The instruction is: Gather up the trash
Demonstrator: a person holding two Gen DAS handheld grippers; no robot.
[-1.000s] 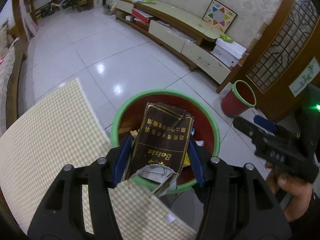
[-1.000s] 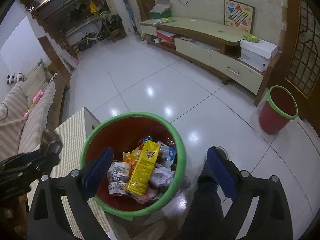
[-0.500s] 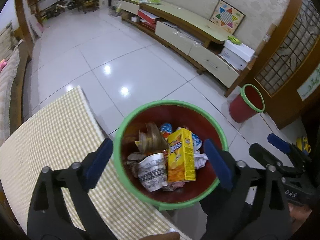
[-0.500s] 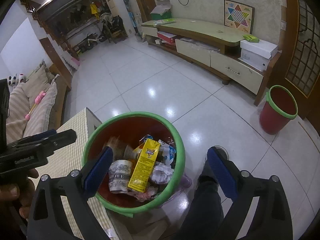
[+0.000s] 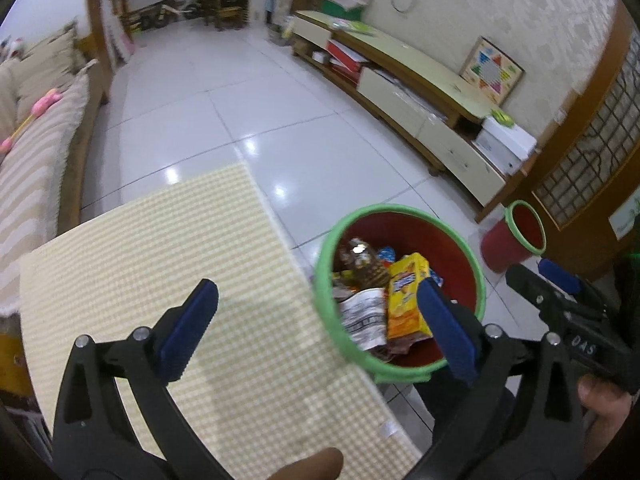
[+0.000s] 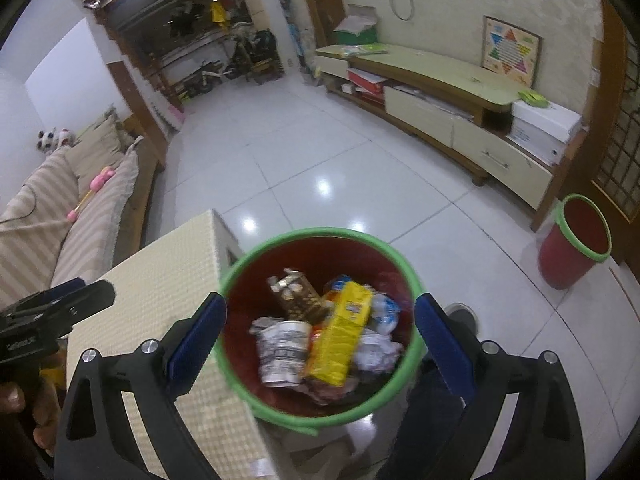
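A red bin with a green rim stands on the floor beside the table's right edge. It holds trash: a brown-gold carton, a yellow box, a crumpled paper cup and wrappers. My left gripper is open and empty, over the table edge and the bin's left rim. My right gripper is open and empty, above the bin; it also shows in the left wrist view.
The table wears a yellow checked cloth. A second red bin stands by a wooden door. A long low cabinet lines the far wall. A striped sofa is at left. White tiled floor lies between.
My left gripper opened and let the brown-gold carton fall into the bin, then swung left over the table. My right gripper stayed open above the bin.
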